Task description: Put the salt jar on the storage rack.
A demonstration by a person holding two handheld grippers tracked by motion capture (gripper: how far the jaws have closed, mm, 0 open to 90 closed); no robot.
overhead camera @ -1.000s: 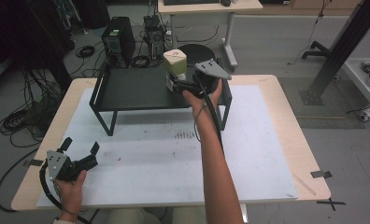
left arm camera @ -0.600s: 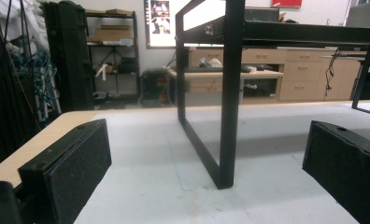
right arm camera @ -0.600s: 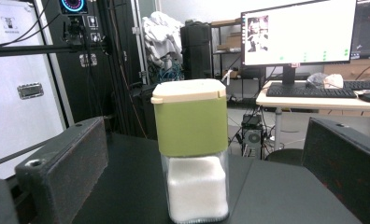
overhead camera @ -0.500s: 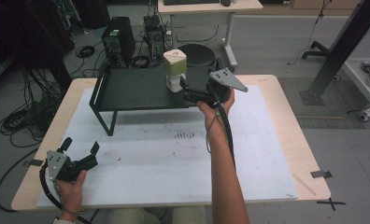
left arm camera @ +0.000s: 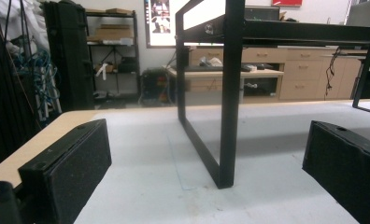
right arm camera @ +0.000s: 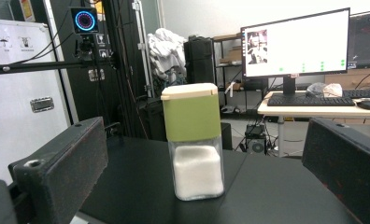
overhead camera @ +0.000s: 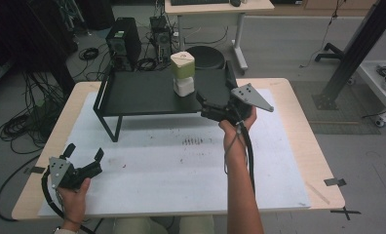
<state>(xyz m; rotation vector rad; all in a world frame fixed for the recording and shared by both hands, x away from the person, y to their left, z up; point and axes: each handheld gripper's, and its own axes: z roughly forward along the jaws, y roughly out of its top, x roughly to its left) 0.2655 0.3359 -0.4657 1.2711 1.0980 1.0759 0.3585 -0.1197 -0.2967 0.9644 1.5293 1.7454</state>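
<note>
Spanning most of the high view, the wooden table [overhead camera: 298, 146] is covered by a white mat [overhead camera: 181, 161], which gives a plain working surface for both grippers. At the far side of the mat a black raised shelf [overhead camera: 142, 92] is stood on thin legs, so whatever is set on it is lifted above the mat and can be met by jaws held level rather than from above. One leg of that shelf [left arm camera: 230, 93] is seen upright between the jaws in the left gripper view.

On the right part of the shelf top, well inside its edge, the dispenser jar [overhead camera: 183, 73] is stood upright: a clear body partly filled with white powder, a green band and a cream lid [right arm camera: 190, 91]. It is judged to be placed there so that it can be taken from the side.

The right gripper [overhead camera: 208, 108] is held at the shelf's front edge, just beside the jar and pointed at it. Its jaws are spread wide, with the jar [right arm camera: 195, 140] centred in the gap and touched by neither pad; this alignment is judged to prepare a grasp around the clear body.

The left gripper [overhead camera: 84, 161] is rested low near the mat's near-left corner, well apart from the jar, with its jaws likewise spread and nothing between them.
</note>
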